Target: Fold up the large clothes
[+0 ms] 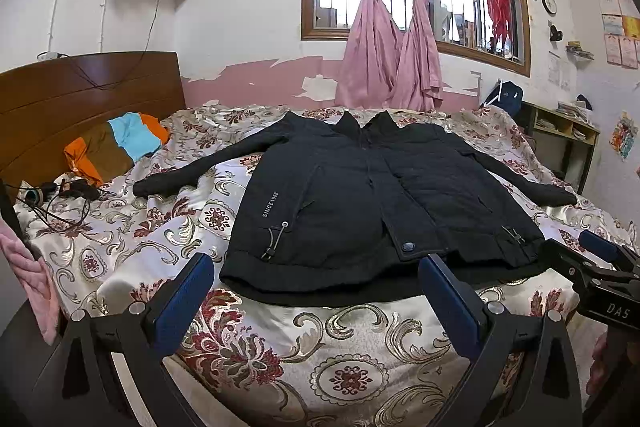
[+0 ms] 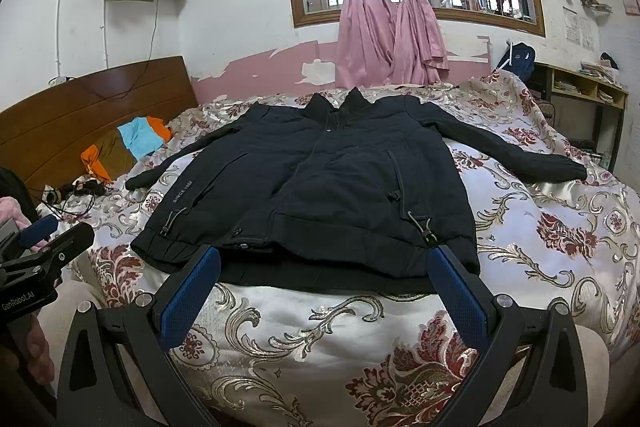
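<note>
Now, jacket (image 1: 372,195): black, spread flat front-up mid-bed (image 1: 352,347), sleeves out, hem toward bed's near edge.
My left gripper (image 1: 316,291): jaws wide apart, empty, above near edge.
My right gripper (image 2: 324,283): likewise spread, empty.

Both wrist views look forward from the bed's (image 1: 360,339) near edge, sharing the spread jacket (image 1: 360,195).
</note>
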